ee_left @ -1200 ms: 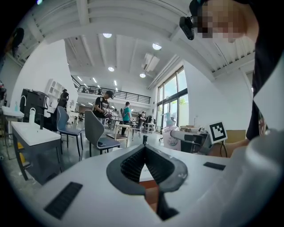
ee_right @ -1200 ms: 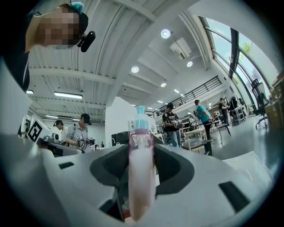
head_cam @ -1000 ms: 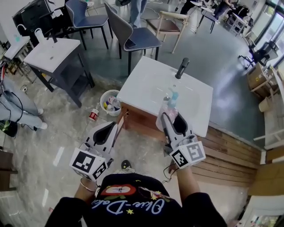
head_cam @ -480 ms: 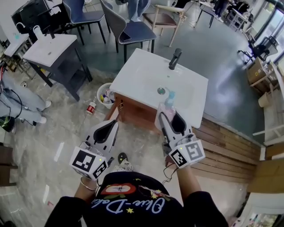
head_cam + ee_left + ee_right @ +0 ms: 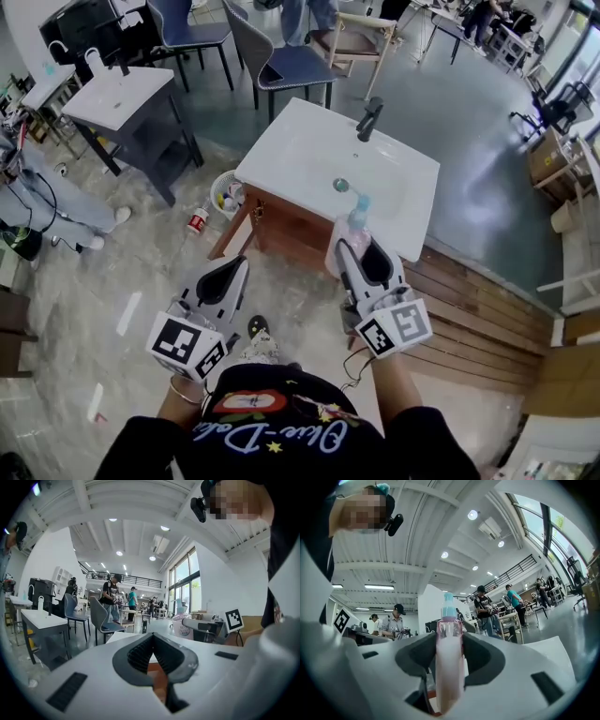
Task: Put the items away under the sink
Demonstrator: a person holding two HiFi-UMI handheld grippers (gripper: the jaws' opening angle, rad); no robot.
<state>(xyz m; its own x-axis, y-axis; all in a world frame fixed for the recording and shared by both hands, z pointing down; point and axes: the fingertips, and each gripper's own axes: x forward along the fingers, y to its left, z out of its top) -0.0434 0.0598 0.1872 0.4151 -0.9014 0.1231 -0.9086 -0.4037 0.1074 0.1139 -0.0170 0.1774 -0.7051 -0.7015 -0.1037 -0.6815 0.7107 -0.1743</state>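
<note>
The right gripper was clamped on the upright pink bottle just short of the sink, the wooden cabinet lay ahead and below, and the left gripper, jaws together and empty, hung beside.

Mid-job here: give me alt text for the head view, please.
From above, the right tool holds a pink bottle with a blue cap upright, in front of a white sink on a wooden cabinet. The left tool is shut and empty. A small basket stands on the floor left of the cabinet.
</note>
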